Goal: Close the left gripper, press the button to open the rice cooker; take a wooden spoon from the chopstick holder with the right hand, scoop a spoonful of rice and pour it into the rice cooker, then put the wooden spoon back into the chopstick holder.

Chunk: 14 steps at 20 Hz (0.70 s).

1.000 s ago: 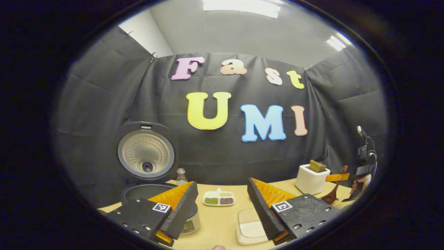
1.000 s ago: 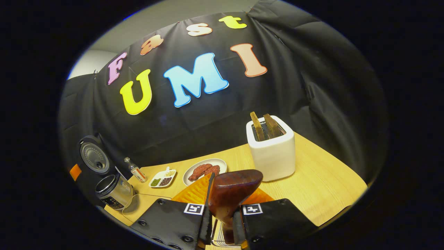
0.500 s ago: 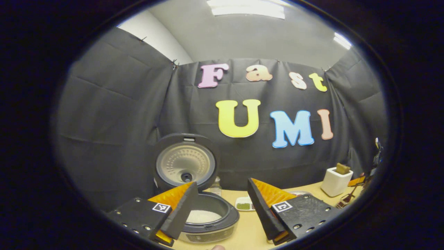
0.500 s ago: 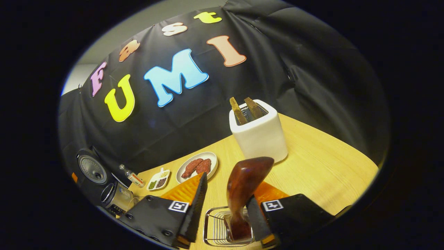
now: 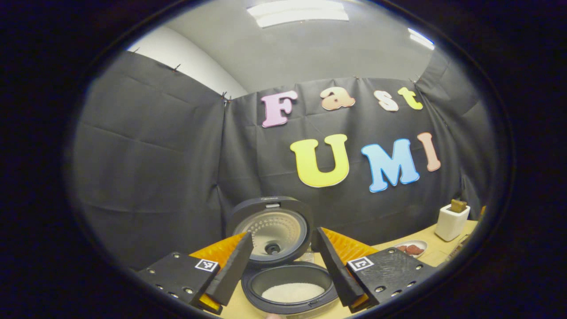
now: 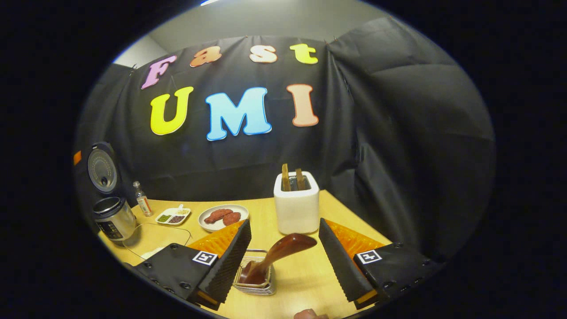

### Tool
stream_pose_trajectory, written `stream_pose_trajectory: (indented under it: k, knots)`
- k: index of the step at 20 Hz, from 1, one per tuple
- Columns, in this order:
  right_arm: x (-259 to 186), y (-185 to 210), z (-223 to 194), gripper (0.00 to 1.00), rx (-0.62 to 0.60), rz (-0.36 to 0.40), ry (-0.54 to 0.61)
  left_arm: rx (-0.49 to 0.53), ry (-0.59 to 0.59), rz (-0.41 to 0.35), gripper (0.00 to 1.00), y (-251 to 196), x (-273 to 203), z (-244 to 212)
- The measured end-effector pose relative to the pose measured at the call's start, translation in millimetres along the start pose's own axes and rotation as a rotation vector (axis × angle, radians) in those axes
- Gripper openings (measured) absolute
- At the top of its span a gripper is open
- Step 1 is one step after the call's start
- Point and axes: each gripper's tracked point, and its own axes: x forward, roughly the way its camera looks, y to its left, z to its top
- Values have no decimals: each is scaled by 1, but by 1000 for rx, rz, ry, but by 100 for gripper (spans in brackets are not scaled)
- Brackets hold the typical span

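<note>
In the right gripper view the brown wooden spoon [image 6: 277, 254] leans in the wire chopstick holder [image 6: 256, 283], bowl end up and tilted right. My right gripper [image 6: 283, 261] stands open around it, fingers apart from the spoon. Far left, the rice cooker [image 6: 113, 217] has its lid [image 6: 101, 167] raised. In the left gripper view the rice cooker [image 5: 290, 288] sits just ahead with white rice [image 5: 292, 292] in its pot and its lid [image 5: 271, 230] upright. My left gripper [image 5: 281, 272] is open with nothing between its fingers.
On the wooden table [image 6: 354, 221] stand a white toaster [image 6: 296, 207] with two slices, a plate of meat [image 6: 223, 217], a small divided dish [image 6: 172, 216], a little bottle [image 6: 142, 204] and a clear container [image 6: 150, 241] at the front left.
My right gripper opened, let go of the spoon in the holder and drew back. The left gripper view swung left, bringing the open cooker in front of it.
</note>
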Motion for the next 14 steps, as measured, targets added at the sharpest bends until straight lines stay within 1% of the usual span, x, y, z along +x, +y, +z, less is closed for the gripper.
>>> stream_pose_trajectory:
  k: [2,3,5,7,8,11,12,13,14]
  knots:
    - [-19,2,14,98,-18,14,-70,4,-23,-26,89,-10,18,17]
    - [-25,3,16,98,-18,20,-96,20,-38,-17,89,-8,30,26]
    - [-35,-2,22,98,-20,14,-138,61,-70,37,89,9,50,42]
    - [-41,-4,19,98,-33,7,-148,85,-88,74,89,18,71,58]
    - [-43,-7,15,98,-35,1,-143,78,-89,82,89,23,84,63]
    - [-49,-10,7,98,-10,7,-120,8,-68,94,89,37,125,74]
    - [-50,-11,4,93,0,9,-112,-15,-52,96,90,43,139,75]
    - [-52,-12,2,98,6,10,-109,-31,-33,96,89,47,152,75]
    - [-53,-14,2,98,8,8,-113,-43,-10,93,89,50,166,72]
